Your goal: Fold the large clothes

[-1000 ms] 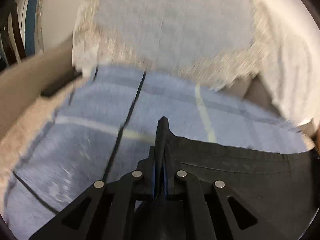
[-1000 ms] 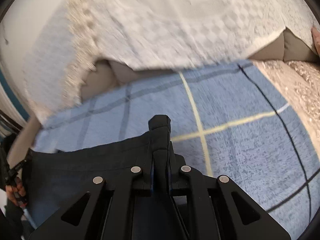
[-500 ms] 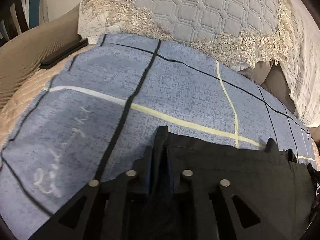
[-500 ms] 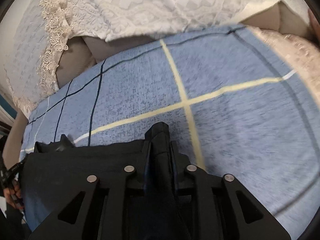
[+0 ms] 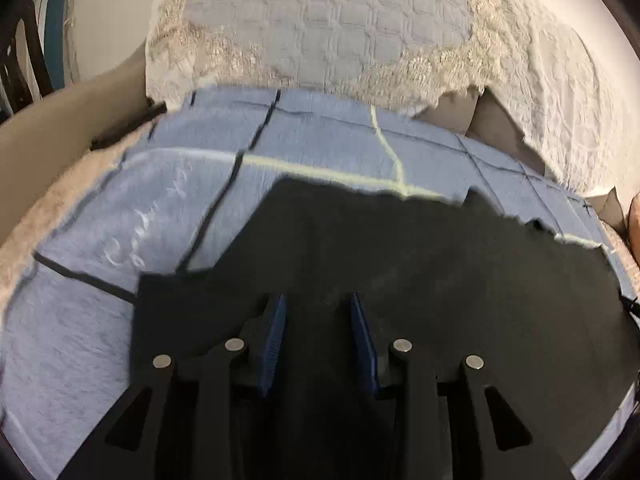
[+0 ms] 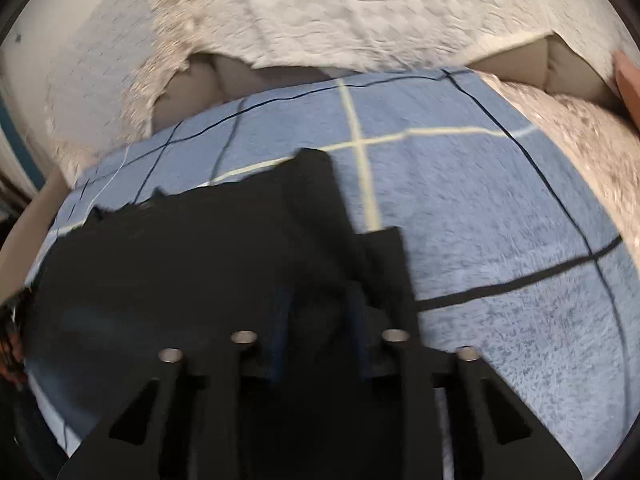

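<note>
Black garment [image 5: 420, 264] lying spread on the blue checked blanket [image 5: 80, 320] of a bed, far edge reaching the pale yellow stripe, lace-trimmed pillows [image 5: 328, 28] beyond. Probably trousers or a skirt; too dark and blurred to say which.

Left tongs [image 5: 318, 324] parted, blue pads [image 5: 274, 336] standing clear on either side of a strip of the cloth, nothing pinched. Right tongs [image 6: 318, 316] likewise spread, pads dim against the black fabric, holding nothing so far as can be made out. Both poised low over the near part of the garment [image 6: 200, 264], one toward each side.

Judged to be the release after laying a fold down. To do it well:

- Lift straight up and back, so no pad drags the top layer along.
- Check the stepped corners at the left and right sides; uneven edges there suggest layers not quite squared, worth a light tug before the next fold.
- Smooth from the middle outward rather than pushing toward the far edge, which already looks ragged.
- Regrip at matching points on both sides, catching all layers together.
</note>
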A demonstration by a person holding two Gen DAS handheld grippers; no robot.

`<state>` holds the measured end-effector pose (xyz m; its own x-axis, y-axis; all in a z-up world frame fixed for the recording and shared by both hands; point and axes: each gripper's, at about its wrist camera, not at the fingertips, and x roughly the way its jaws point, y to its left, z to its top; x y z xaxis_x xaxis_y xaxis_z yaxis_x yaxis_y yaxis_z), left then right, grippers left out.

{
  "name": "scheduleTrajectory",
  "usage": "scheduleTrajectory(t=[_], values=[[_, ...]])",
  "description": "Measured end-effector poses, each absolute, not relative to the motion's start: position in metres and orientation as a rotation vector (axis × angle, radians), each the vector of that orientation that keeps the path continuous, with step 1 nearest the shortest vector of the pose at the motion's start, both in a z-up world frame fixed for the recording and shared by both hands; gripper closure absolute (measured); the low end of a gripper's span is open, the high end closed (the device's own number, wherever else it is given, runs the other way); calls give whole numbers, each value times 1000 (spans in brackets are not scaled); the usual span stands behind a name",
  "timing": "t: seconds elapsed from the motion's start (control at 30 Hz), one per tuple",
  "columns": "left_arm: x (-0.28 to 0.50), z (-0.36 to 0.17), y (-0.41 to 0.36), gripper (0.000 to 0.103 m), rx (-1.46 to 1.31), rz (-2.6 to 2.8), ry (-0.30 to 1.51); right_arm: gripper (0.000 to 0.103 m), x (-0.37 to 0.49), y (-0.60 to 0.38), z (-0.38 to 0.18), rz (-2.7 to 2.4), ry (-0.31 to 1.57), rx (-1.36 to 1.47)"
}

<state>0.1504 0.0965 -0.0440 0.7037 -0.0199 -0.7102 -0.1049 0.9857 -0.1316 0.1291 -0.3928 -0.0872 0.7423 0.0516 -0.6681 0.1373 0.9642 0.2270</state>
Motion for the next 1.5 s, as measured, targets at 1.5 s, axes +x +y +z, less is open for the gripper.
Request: scheduleTrajectory(t=[1.5], values=[[89, -45, 106, 82, -235, 136, 766, 103, 63, -417, -91, -126, 581, 744]])
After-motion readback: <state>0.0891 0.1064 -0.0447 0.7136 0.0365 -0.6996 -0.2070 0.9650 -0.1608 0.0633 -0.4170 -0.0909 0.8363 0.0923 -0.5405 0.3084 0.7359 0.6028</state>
